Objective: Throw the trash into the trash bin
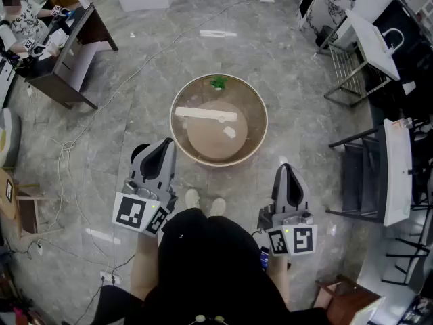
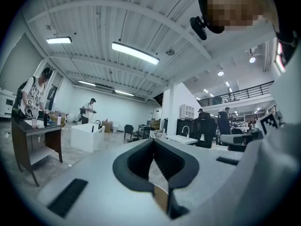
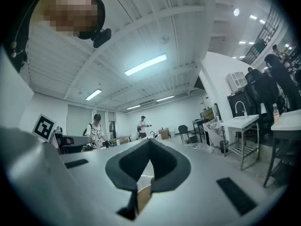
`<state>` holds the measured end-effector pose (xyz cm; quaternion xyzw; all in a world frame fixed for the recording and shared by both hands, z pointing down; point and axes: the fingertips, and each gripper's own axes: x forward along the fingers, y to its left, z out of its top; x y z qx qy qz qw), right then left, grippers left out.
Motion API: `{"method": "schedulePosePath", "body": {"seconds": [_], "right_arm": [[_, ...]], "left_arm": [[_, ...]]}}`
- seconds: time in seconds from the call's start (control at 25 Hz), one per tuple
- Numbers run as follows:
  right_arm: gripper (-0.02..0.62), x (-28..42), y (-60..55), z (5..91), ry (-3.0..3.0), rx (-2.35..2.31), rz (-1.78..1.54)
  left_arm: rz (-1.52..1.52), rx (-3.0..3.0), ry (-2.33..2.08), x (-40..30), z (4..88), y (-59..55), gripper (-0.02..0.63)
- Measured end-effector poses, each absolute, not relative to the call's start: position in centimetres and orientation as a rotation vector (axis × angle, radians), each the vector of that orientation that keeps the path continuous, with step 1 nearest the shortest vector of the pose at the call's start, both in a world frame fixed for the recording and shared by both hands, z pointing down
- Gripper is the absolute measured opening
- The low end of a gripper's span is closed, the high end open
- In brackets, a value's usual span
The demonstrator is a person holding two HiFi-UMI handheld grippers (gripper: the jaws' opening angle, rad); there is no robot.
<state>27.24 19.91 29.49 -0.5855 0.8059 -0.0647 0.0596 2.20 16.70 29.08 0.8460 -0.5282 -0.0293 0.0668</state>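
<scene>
A round tan trash bin (image 1: 254,97) stands on the marble floor straight ahead of the person's feet. Inside it lie a long white strip (image 1: 206,114), a green scrap (image 1: 218,82) and a small white piece (image 1: 230,132). My left gripper (image 1: 168,143) is held level just short of the bin's near left rim, jaws shut and empty. My right gripper (image 1: 285,168) hangs off the bin's near right side, also shut with nothing in it. In the left gripper view the closed jaws (image 2: 154,140) point across the room, and in the right gripper view the jaws (image 3: 149,140) do the same.
A dark desk (image 1: 74,53) with a seated person stands at the upper left. Cables (image 1: 67,147) trail over the floor on the left. White tables and dark chairs (image 1: 396,168) crowd the right side. A white strip (image 1: 218,33) lies on the floor beyond the bin.
</scene>
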Motion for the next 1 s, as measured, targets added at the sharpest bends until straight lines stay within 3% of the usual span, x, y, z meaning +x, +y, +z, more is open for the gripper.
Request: {"method": "schedulePosePath", "body": {"seconds": [0.52, 0.84, 0.88, 0.96, 1.0], "right_arm": [[0.003, 28.8, 19.2, 31.0, 2.464, -1.739, -0.256], [0.003, 26.1, 18.2, 37.8, 2.726, -1.674, -0.388], [0.003, 25.5, 18.0, 38.7, 2.77, -1.675, -0.394], [0.013, 24.3, 17.3, 40.5, 2.843, -1.677, -0.411], [0.032, 23.7, 16.8, 41.3, 2.873, -1.674, -0.427]], "left_arm": [[-0.037, 2.547, -1.577, 4.3, 30.2, 16.5, 0.006], [0.108, 2.507, -1.423, 5.9, 37.0, 16.1, 0.009], [0.097, 2.486, -1.399, 5.8, 37.9, 15.8, 0.017], [0.104, 2.448, -1.338, 5.7, 39.7, 14.9, 0.107], [0.125, 2.438, -1.306, 5.7, 40.7, 14.3, 0.121]]}}
